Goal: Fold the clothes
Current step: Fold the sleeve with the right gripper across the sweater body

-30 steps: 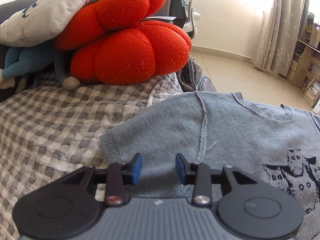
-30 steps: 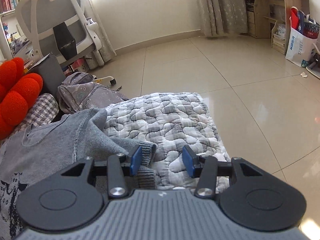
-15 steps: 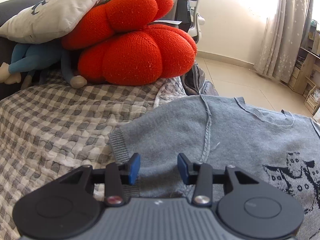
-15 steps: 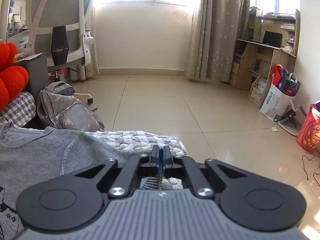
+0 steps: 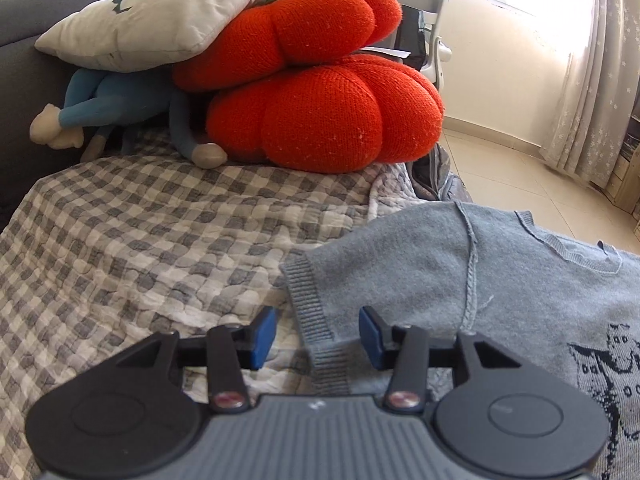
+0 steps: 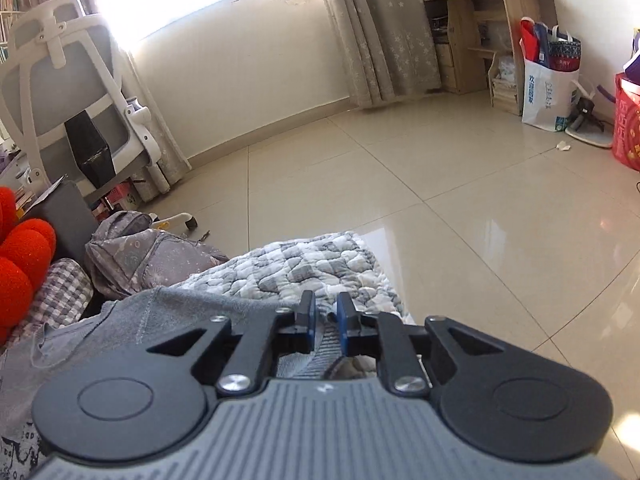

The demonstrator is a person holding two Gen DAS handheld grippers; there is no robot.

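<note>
A grey knitted sweater (image 5: 440, 264) with a dark cat pattern lies spread on the checked quilt (image 5: 140, 240). My left gripper (image 5: 318, 334) hovers low over the ribbed cuff (image 5: 304, 292) of its left sleeve. Its jaws are opening, the cuff's edge runs between them, and the blue pads do not touch it. In the right wrist view the sweater (image 6: 100, 340) reaches to my right gripper (image 6: 326, 322). Those jaws are opening from a narrow gap, with the other sleeve's ribbed cuff (image 6: 320, 354) lying loosely between them.
Red pumpkin cushions (image 5: 320, 120), a white pillow (image 5: 160, 16) and a blue plush toy (image 5: 112, 108) are piled at the quilt's far end. A grey backpack (image 6: 140, 256) and an office chair (image 6: 68, 92) stand beyond the quilt's edge. Tiled floor (image 6: 440, 200) lies to the right.
The left gripper slid left to the sleeve's cuff edge and its jaws widened. The right gripper closed fully on the other cuff half a second ago and has now parted a little.
</note>
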